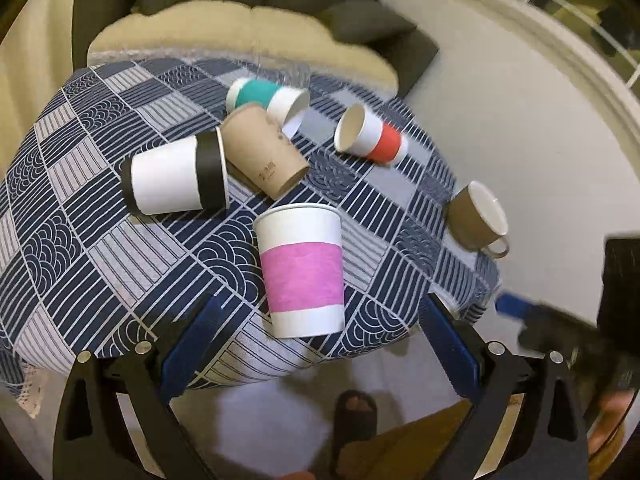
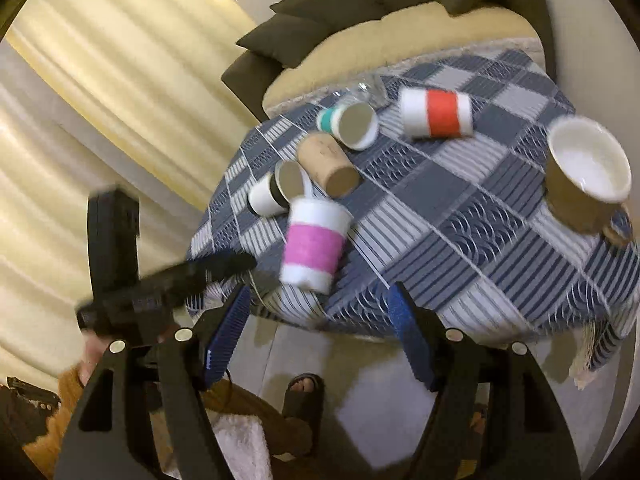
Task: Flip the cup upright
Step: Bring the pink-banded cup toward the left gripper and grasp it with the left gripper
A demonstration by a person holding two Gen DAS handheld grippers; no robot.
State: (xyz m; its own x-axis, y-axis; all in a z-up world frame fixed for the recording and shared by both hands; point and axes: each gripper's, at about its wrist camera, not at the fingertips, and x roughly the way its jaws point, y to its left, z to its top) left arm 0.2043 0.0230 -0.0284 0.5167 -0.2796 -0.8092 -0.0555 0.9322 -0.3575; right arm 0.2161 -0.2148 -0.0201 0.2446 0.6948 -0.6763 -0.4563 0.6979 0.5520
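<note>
A white paper cup with a pink band (image 1: 302, 272) stands upright near the front edge of the table; it also shows in the right wrist view (image 2: 314, 242). My left gripper (image 1: 320, 320) is open and empty, just in front of this cup, its blue fingers either side. My right gripper (image 2: 320, 308) is open and empty, near the table's front edge, short of the pink cup. Lying on their sides are a white and black cup (image 1: 176, 178), a plain brown cup (image 1: 266, 152), a teal cup (image 1: 266, 98) and a red-banded cup (image 1: 372, 136).
A brown mug (image 1: 478, 216) with a white inside stands at the table's right edge. The table has a blue patterned cloth (image 1: 80, 220). A dark sofa (image 1: 256, 4) stands behind it. The person's sandalled foot (image 1: 354, 412) is on the floor below.
</note>
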